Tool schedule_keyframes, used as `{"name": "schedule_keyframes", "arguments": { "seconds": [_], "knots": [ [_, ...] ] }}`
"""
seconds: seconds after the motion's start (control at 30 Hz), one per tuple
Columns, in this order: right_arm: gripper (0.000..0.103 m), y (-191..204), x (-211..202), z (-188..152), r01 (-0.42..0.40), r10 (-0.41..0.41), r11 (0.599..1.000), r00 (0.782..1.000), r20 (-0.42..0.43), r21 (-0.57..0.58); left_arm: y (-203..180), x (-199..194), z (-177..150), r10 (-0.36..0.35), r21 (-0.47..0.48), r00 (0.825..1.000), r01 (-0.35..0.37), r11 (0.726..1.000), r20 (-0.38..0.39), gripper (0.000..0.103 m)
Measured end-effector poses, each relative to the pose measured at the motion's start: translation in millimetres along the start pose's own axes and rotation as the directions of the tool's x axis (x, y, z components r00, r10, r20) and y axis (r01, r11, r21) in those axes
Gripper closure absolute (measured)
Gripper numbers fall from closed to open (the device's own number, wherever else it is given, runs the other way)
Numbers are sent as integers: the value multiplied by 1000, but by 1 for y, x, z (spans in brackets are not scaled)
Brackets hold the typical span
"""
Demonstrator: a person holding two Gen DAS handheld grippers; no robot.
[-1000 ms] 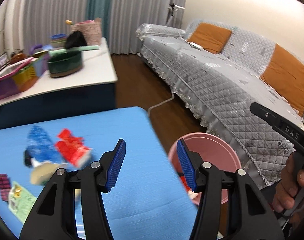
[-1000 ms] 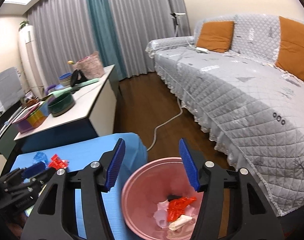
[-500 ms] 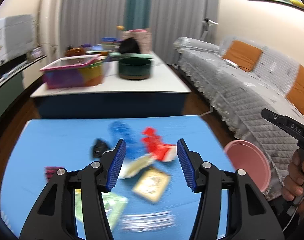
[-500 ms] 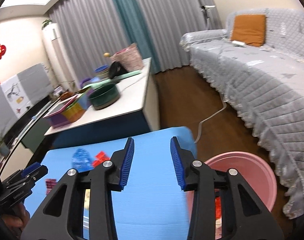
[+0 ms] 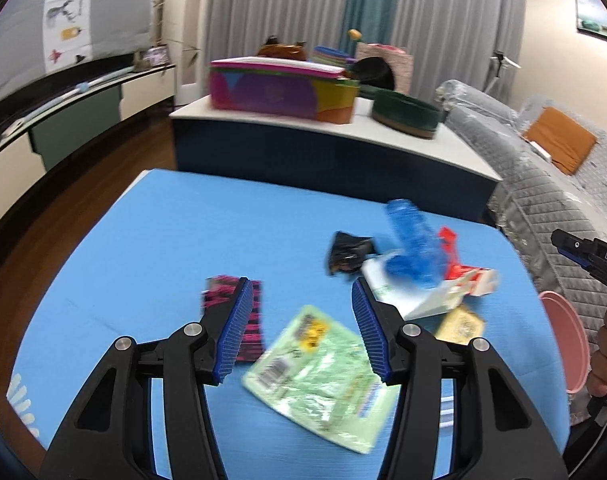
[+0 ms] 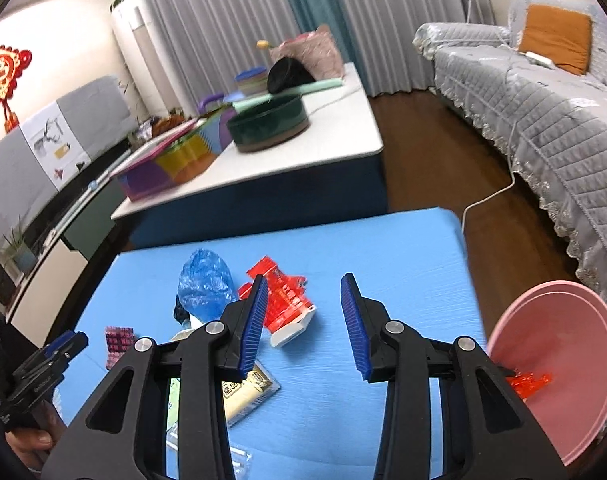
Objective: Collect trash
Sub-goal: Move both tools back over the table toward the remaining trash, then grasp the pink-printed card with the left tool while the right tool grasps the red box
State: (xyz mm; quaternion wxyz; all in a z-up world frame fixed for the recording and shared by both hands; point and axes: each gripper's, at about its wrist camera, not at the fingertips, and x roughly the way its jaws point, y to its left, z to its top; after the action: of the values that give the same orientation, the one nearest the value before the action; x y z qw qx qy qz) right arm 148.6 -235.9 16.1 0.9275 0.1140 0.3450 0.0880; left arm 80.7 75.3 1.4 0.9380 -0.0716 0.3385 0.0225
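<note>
Both units are over the blue surface (image 5: pixel 191 240), which carries the scattered trash.

Left hand-held gripper (image 5: pixel 301 330): released, nothing between the blue pads. It hangs above a pale green wrapper (image 5: pixel 323 376) that lies flat on the surface. A pink-and-black packet (image 5: pixel 249 320) lies just beside the left finger and is partly hidden by it.

Right hand-held gripper (image 6: pixel 303 322): its jaws have just been closing, yet they stand apart and nothing is between them. Bare blue cloth shows in the gap.

Trash near the middle of the surface:
- a crumpled blue plastic bag (image 6: pixel 203 286);
- a red-and-white carton (image 6: pixel 285 306), touching the bag and lying just beside the right unit's left finger;
- a black crumpled scrap (image 5: pixel 347 254), next to the bag;
- a yellowish sachet (image 6: pixel 245 394), partly hidden behind the right unit's left finger.

The pink bin (image 6: pixel 559 364) stands off the right edge of the surface, in front of a grey quilted sofa (image 6: pixel 543 92). A red crumpled piece (image 6: pixel 529 382) lies inside it.

The left wrist view is motion-blurred, so print on the wrappers cannot be read.
</note>
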Motion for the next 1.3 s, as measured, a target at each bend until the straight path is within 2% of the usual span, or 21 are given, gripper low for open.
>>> {"name": "schedule_keyframes", "arguments": {
  "seconds": [0.17, 0.33, 0.43, 0.6, 0.87, 0.97, 1.17, 1.23, 1.3],
  "knots": [
    [63, 6, 28, -3, 2, -3, 1000, 999, -53, -17, 23, 20, -4, 36, -28, 999, -37, 999, -31, 52],
    [53, 3, 52, -5, -9, 8, 1000, 993, -118, -4, 45, 45, -8, 77, -77, 994, -82, 994, -75, 52],
    [52, 2, 66, -8, -11, 10, 1000, 988, -154, -3, 53, 56, -9, 100, -90, 990, -109, 990, -96, 52],
    [52, 1, 83, -11, -21, 21, 1000, 979, -202, 5, 63, 74, -14, 105, -116, 984, -122, 986, -143, 51],
    [52, 3, 95, -13, -23, 18, 1000, 973, -232, -15, 58, 87, -15, 93, -104, 981, -112, 988, -172, 51],
    [55, 2, 97, -15, -23, 19, 1000, 971, -239, -14, 55, 89, -15, 89, -100, 980, -109, 989, -180, 51],
    [69, 4, 96, -17, -34, 26, 999, 968, -251, -27, 52, 90, -15, 75, -95, 979, -95, 991, -188, 53],
    [77, 5, 95, -17, -38, 29, 999, 967, -253, -33, 51, 90, -15, 68, -97, 980, -87, 992, -186, 61],
    [77, 5, 94, -18, -38, 27, 999, 968, -248, -38, 49, 89, -14, 65, -93, 981, -83, 992, -184, 66]
  ]
}}
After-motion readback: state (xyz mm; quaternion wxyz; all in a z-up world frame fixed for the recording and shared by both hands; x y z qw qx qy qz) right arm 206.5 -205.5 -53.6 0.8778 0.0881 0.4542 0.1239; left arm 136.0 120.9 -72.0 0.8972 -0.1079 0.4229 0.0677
